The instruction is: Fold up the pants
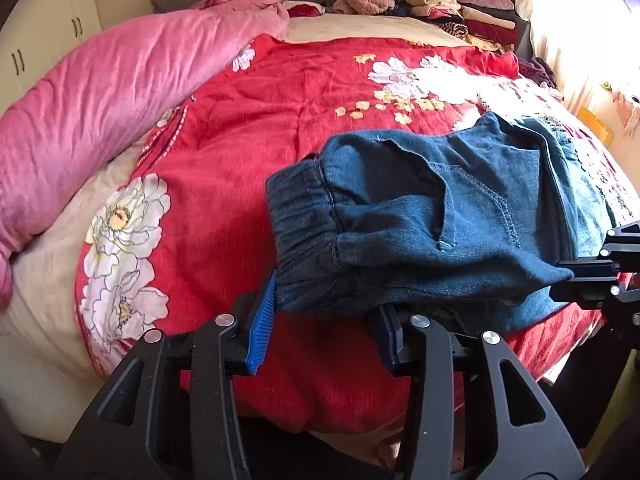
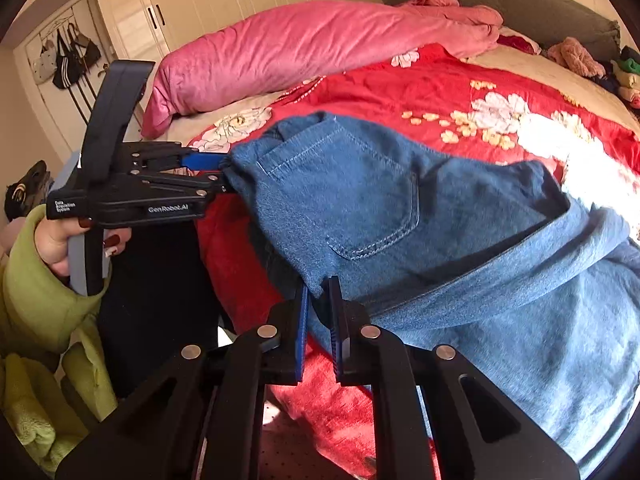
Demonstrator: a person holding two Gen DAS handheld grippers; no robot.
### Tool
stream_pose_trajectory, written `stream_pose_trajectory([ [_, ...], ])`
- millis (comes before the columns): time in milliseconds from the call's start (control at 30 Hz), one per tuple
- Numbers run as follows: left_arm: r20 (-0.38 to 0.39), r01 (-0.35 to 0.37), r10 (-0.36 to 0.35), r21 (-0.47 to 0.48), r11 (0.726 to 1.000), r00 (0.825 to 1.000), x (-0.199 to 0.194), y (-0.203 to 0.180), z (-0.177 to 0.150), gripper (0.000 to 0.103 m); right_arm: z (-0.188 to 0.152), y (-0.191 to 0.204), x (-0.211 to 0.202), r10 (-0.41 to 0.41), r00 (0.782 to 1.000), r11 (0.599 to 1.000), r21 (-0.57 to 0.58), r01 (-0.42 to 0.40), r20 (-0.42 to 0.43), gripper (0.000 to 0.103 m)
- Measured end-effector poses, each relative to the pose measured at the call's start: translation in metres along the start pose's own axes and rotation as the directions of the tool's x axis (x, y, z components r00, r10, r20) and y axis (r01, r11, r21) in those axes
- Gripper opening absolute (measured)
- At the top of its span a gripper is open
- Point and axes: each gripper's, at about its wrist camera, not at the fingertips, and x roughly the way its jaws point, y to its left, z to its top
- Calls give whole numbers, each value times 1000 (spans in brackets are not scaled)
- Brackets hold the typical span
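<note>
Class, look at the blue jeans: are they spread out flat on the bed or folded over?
Folded over. The jeans lie doubled, a fabric layer overlapping below the back pocket, both grippers at their near edge.

Pants: matt blue denim, visible stitching. Left tool: matt black plastic, ribbed blue pads, shiny metal pins. Quilt: red printed cloth. Duvet: pink, soft sheen.
</note>
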Motion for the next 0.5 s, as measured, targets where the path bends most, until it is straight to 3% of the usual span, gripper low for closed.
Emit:
stream_pose_trajectory([
  [133, -30, 13, -14, -24, 1000, 999, -3, 9, -8, 53, -3, -2, 2, 10, 1000, 1000, 13, -10, -2, 9],
  [233, -56, 2, -5, -47, 999, 998, -6, 18, -18, 53, -5, -1, 3, 7, 1000, 1000, 12, -7, -1, 9],
  [300, -63, -14, 10, -75, 997, 998, -12, 28, -22, 48, -5, -1, 6, 1, 1000, 1000, 13, -1, -6, 9],
  [367, -41, 9, -14, -110, 994, 999, -25, 34, -22, 30, -6, -1, 7, 5, 1000, 1000, 15, -4, -10, 9],
  [500, 30, 57, -54, -95, 994, 998, -45, 22, -7, 30, -7, -2, 8, 13, 1000, 1000, 16, -12, -13, 9],
])
